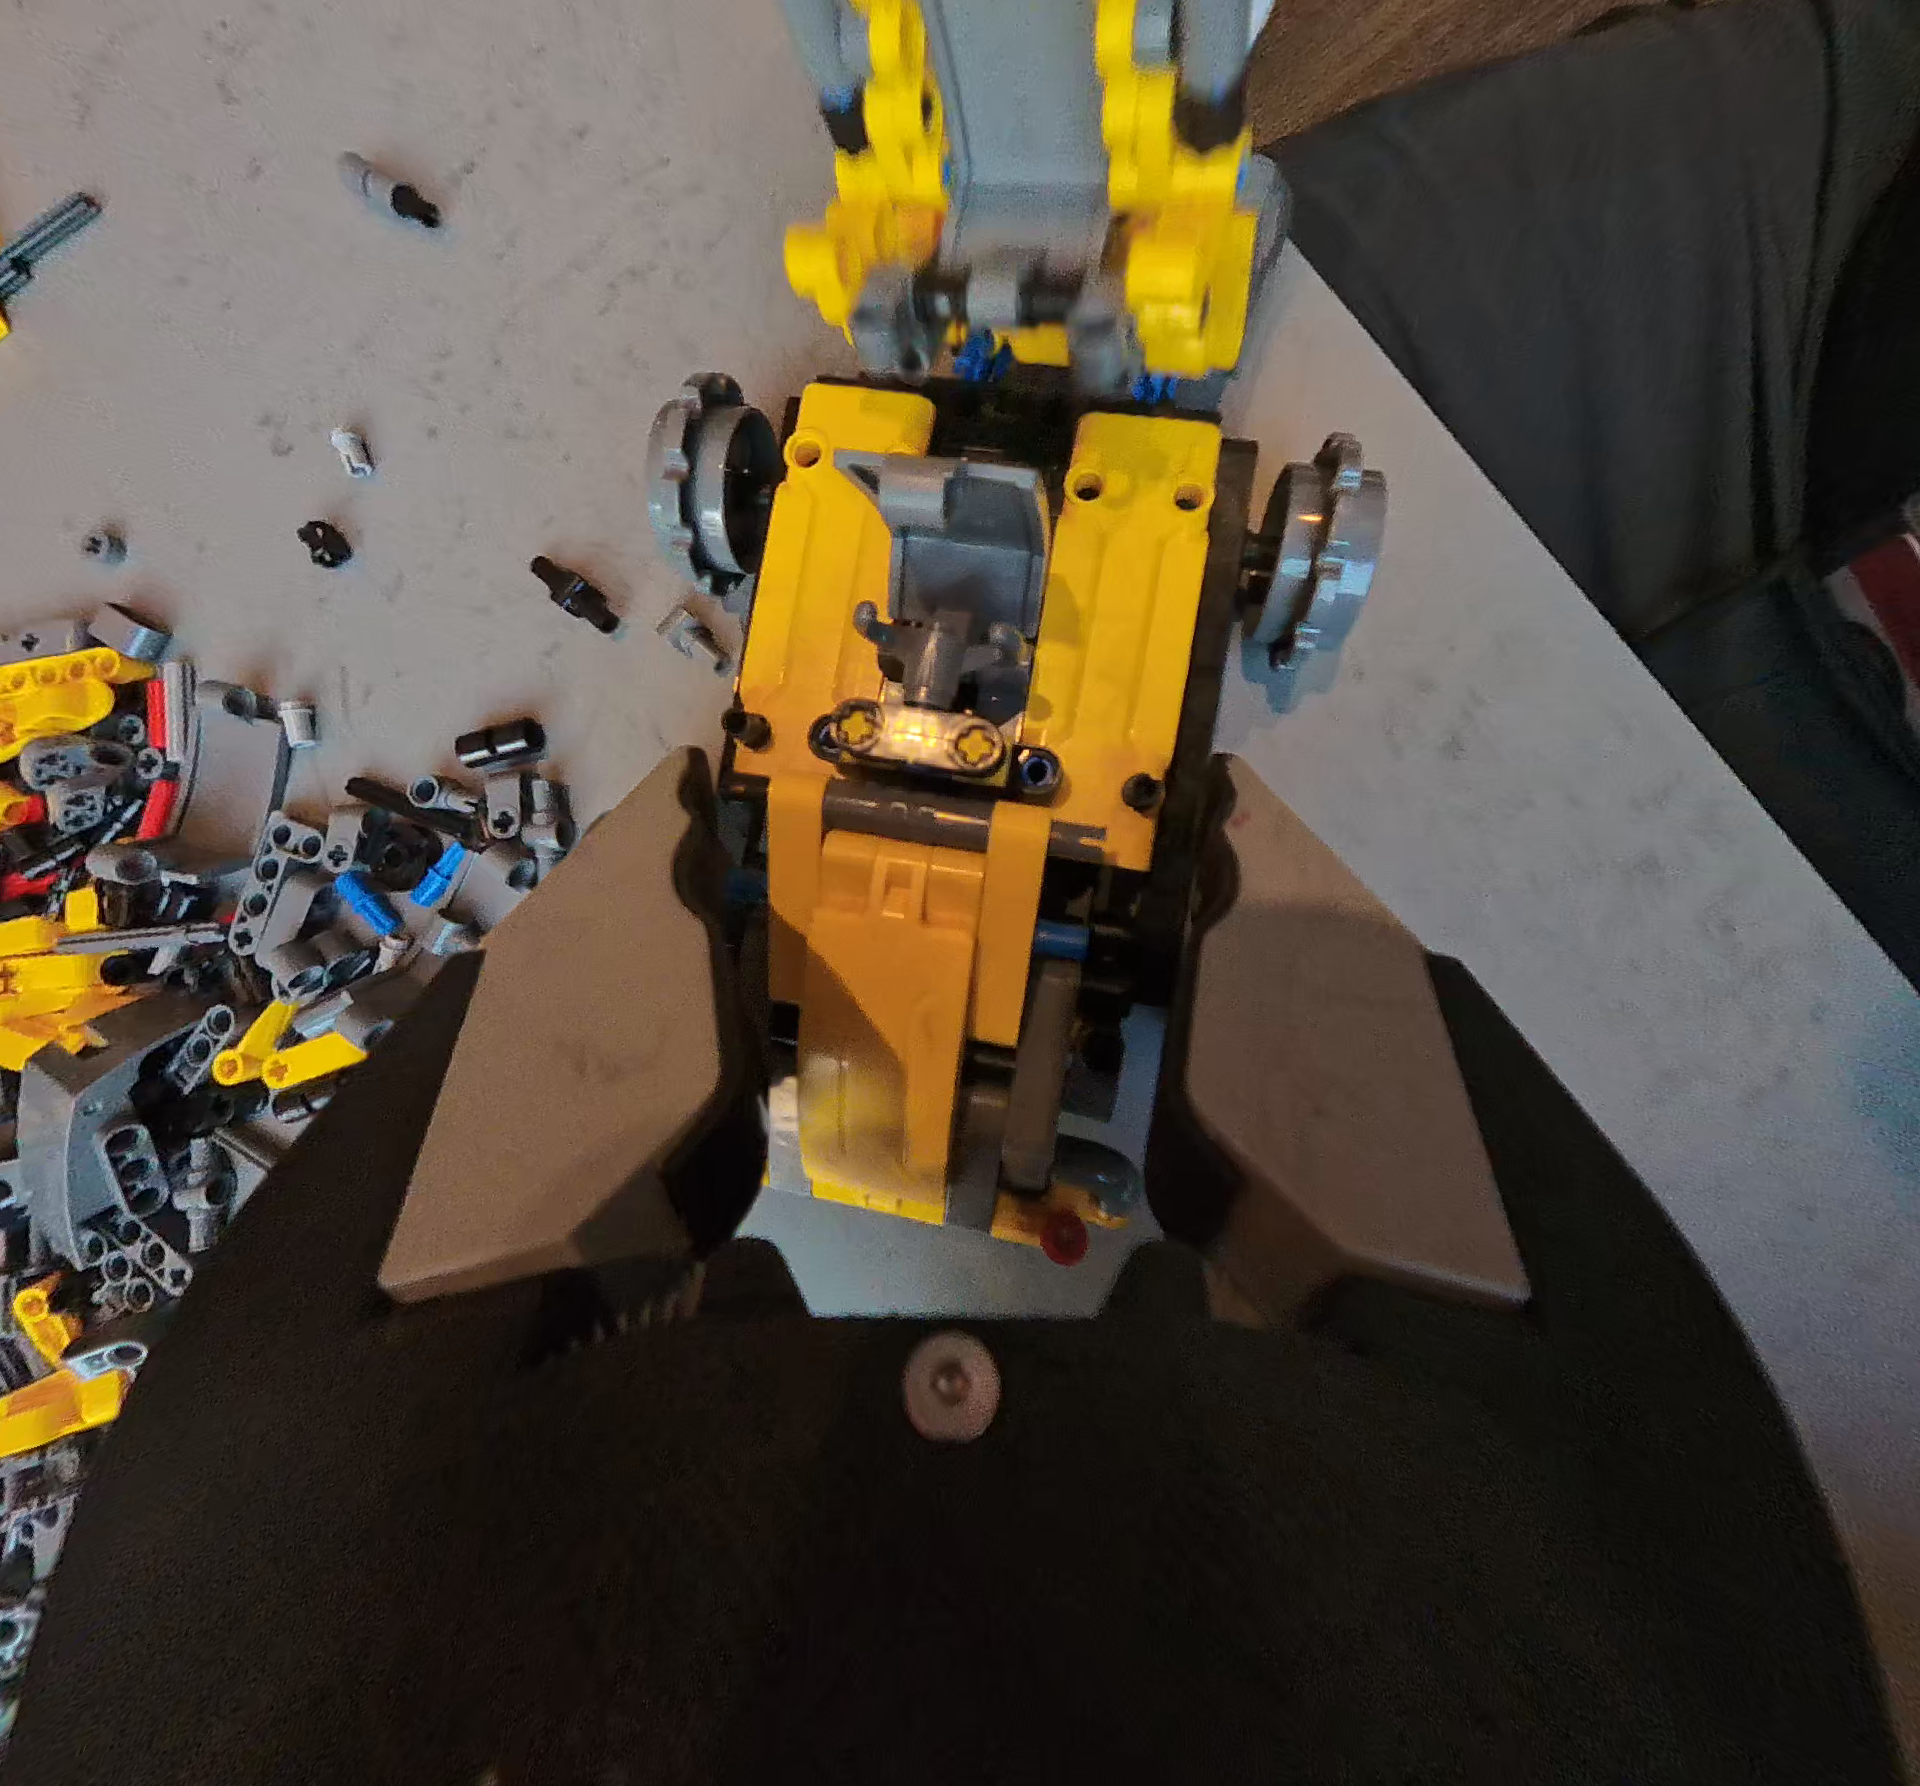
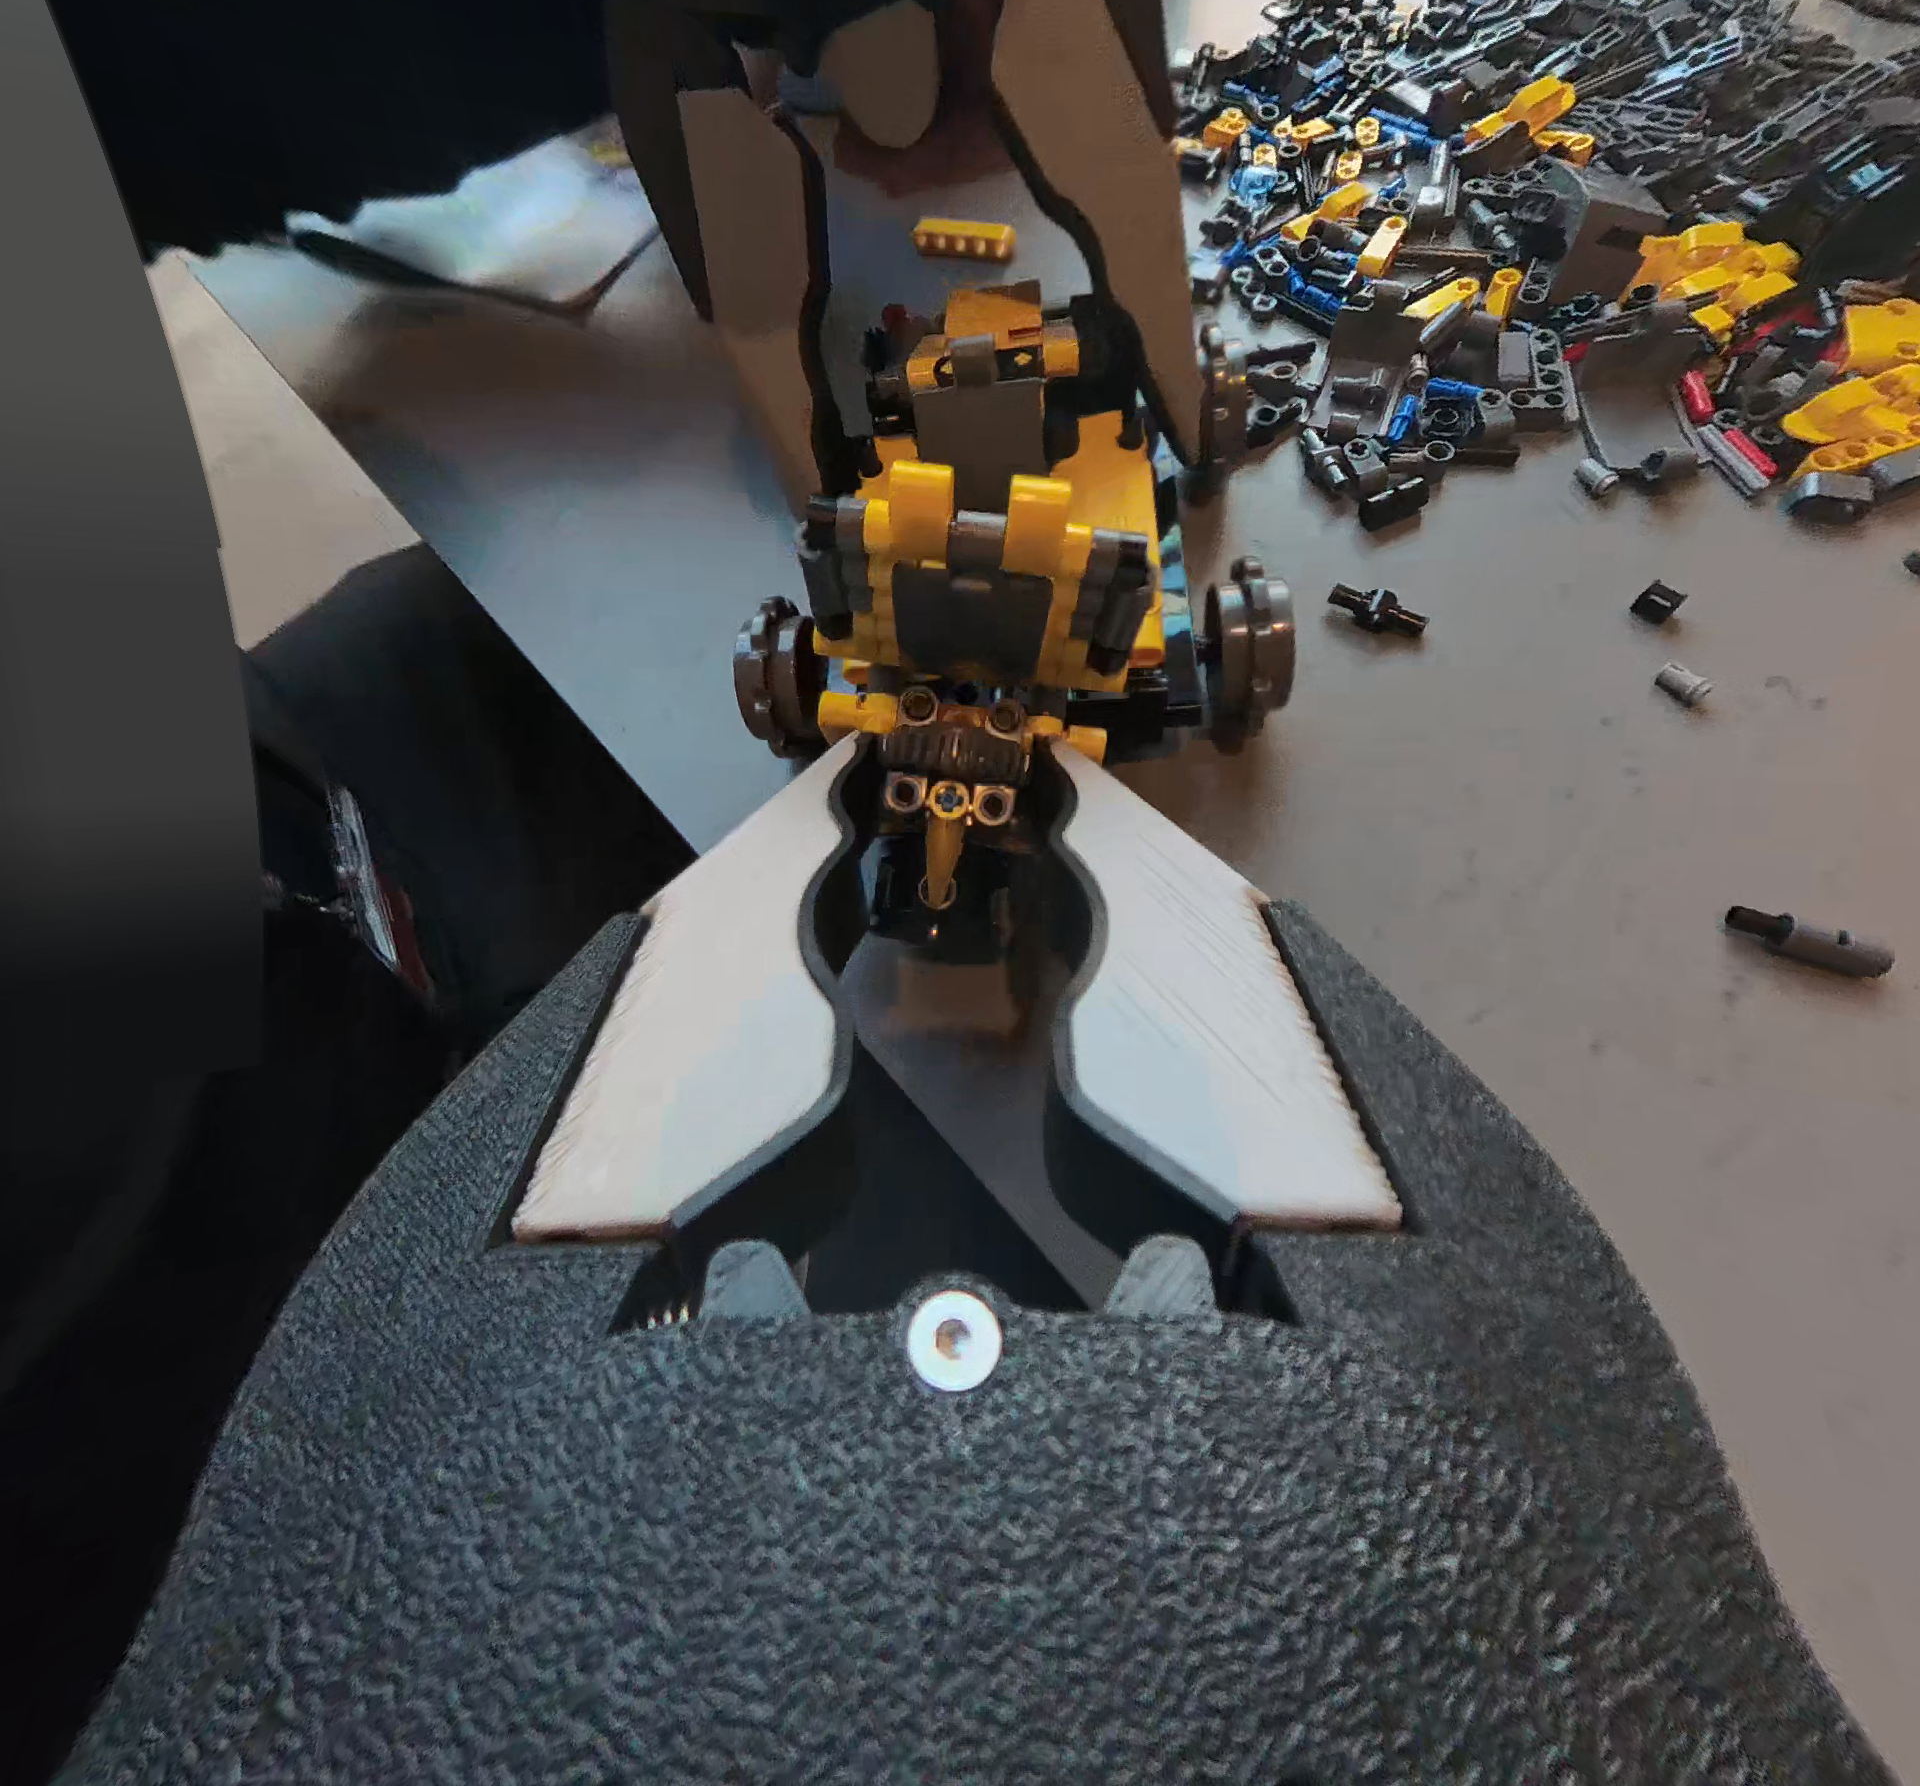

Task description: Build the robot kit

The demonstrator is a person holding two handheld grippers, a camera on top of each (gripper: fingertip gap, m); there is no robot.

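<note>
The jaws of the left gripper are closed against both flanks of a yellow and grey brick-built vehicle model, clamping its rear body between the two fingers. The jaws of the right gripper are narrowed around the opposite end of the model, with the fingertips pressed against a small dark gear assembly and a short yellow axle that projects into the gap between the fingers. The model sits near the edge of the pale tabletop, held between the two grippers, which face one another along its length. Grey wheel hubs project from each side of the chassis. A yellow and grey linkage arm extends from the front of the model; this part is blurred. A pile of loose bricks in black, grey, yellow and blue lies beside the model on the tabletop. Several single black and grey connector pins lie scattered between the pile and the model. A small yellow beam lies apart, beyond the model.
</note>
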